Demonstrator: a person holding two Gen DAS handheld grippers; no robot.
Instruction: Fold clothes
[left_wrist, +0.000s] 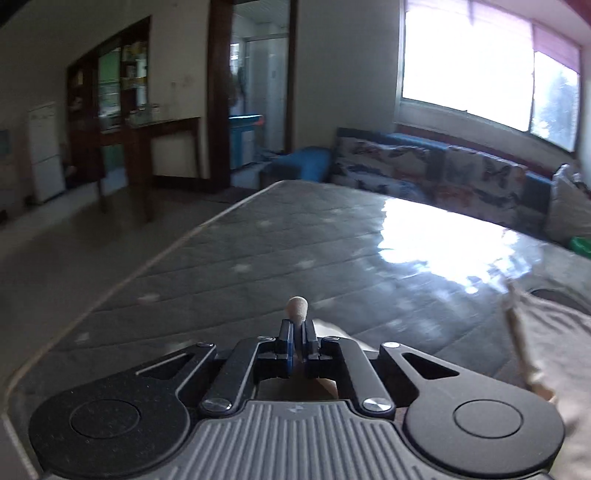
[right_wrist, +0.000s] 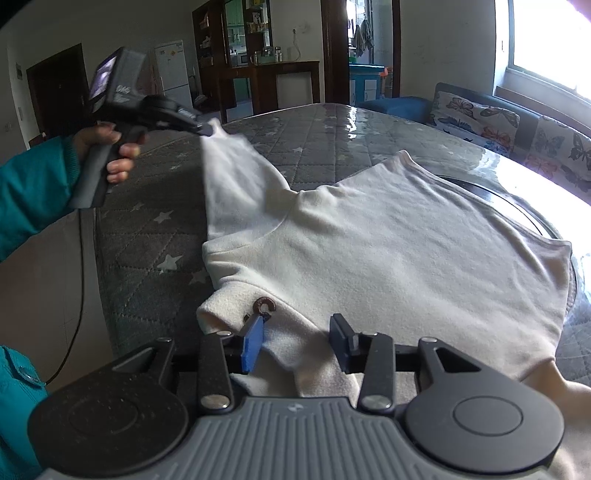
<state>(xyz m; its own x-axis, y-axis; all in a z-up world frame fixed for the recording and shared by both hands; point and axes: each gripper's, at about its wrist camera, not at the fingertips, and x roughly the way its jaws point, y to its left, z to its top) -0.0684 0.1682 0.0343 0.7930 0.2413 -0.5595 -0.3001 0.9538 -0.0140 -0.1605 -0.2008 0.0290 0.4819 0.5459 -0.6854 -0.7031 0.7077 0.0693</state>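
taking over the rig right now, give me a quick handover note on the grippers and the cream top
Left gripper: shut on the cuff of the cream top's sleeve, lifted off the table.
Right gripper: open, jaws either side of a fold of fabric at the near edge, not pressing it.
Cream top: body lies flat on the grey quilted table cover.
Done: one sleeve picked up.
Left: probably carry that sleeve across the body, then fold the rest; no finished fold visible.

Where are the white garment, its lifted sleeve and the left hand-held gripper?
white garment (right_wrist: 399, 251): right wrist view, middle of its flat body.
lifted sleeve (right_wrist: 236, 177): right wrist view, middle of the raised cloth.
left hand-held gripper (right_wrist: 207, 130): right wrist view, fingertips pinching the sleeve end.
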